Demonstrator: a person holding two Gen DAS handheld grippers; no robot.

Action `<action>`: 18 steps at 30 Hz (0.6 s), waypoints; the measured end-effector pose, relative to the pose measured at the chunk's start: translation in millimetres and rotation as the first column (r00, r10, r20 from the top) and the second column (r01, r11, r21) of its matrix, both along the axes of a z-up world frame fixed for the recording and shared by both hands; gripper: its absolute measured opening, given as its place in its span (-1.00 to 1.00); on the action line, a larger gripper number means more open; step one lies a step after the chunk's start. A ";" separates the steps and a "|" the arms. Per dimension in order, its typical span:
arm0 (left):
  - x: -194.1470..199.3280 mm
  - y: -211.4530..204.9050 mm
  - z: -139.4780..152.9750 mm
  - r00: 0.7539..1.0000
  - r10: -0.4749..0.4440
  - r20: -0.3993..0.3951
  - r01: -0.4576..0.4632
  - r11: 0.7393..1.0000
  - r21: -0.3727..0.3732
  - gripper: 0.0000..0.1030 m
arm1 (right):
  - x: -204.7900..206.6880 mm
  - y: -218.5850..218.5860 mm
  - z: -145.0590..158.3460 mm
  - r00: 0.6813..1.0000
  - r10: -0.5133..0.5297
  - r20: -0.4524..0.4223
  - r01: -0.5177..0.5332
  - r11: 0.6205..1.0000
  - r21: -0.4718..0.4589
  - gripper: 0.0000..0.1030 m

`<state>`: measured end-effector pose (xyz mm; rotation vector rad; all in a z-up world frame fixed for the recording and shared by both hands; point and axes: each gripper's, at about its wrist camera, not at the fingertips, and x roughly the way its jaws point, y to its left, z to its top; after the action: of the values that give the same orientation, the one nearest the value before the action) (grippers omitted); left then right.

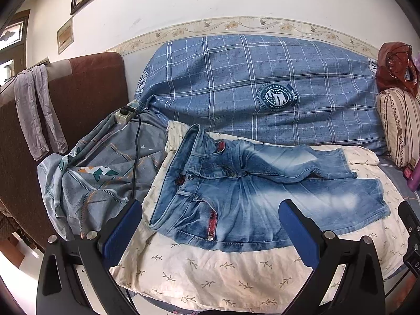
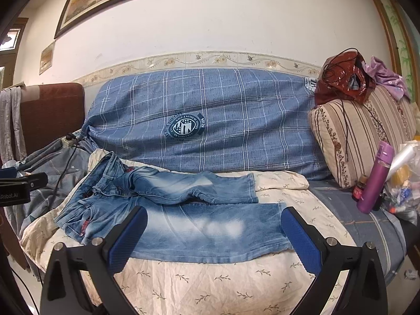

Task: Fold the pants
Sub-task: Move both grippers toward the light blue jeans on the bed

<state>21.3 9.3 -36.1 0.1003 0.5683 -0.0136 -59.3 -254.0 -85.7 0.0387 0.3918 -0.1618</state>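
On the cream leaf-print quilt (image 2: 210,278), faded blue jeans (image 2: 183,225) unfolded, legs splayed; left claw (image 1: 210,225) and right claw (image 2: 214,233) both wide, empty.

pants (image 2: 183,210): flat on cream blanket (image 2: 210,283), unfolded
right gripper (image 2: 214,236): wide open above them (touching nothing)

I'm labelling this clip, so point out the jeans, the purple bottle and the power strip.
jeans (image 2: 199,225): right wrist view, near leg.
purple bottle (image 2: 375,181): right wrist view, body.
power strip (image 1: 125,112): left wrist view, top face.
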 end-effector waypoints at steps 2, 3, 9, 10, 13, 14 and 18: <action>2.0 0.2 -3.2 1.000 0.003 -0.009 -0.003 1.000 0.000 1.00 | 1.4 -0.2 -1.7 1.000 -0.001 -0.007 0.001 1.000 0.002 1.00; 3.4 1.4 -5.0 1.000 0.002 -0.013 -0.003 1.000 -0.001 1.00 | 2.5 0.0 -2.8 1.000 -0.002 -0.012 0.002 1.000 0.001 1.00; 11.9 5.3 -16.0 0.999 0.011 -0.049 -0.011 1.000 0.003 1.00 | 10.2 -0.8 -8.8 0.999 -0.009 -0.040 0.009 1.000 -0.001 0.99; 12.9 5.7 -17.9 0.998 0.012 -0.054 -0.012 1.000 0.006 1.00 | 11.4 -0.8 -10.0 0.999 -0.009 -0.045 0.009 1.000 0.000 0.99; 15.0 6.6 -20.6 0.998 0.018 -0.064 -0.018 1.000 0.010 1.00 | 15.8 -2.1 -13.2 0.998 -0.014 -0.069 0.014 1.000 -0.002 0.99; 15.3 7.0 -22.0 0.998 0.018 -0.067 -0.018 1.000 0.010 1.00 | 17.1 -2.5 -14.4 0.997 -0.017 -0.077 0.017 1.000 -0.003 0.99; 20.4 8.3 -26.9 0.996 0.023 -0.082 -0.022 1.000 0.015 1.00 | 21.1 -4.0 -18.5 0.995 -0.019 -0.095 0.020 1.000 0.006 1.00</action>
<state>41.7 17.6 -63.0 0.1074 0.6522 0.0080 -38.2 -257.9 -104.2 0.0415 0.4874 -0.1820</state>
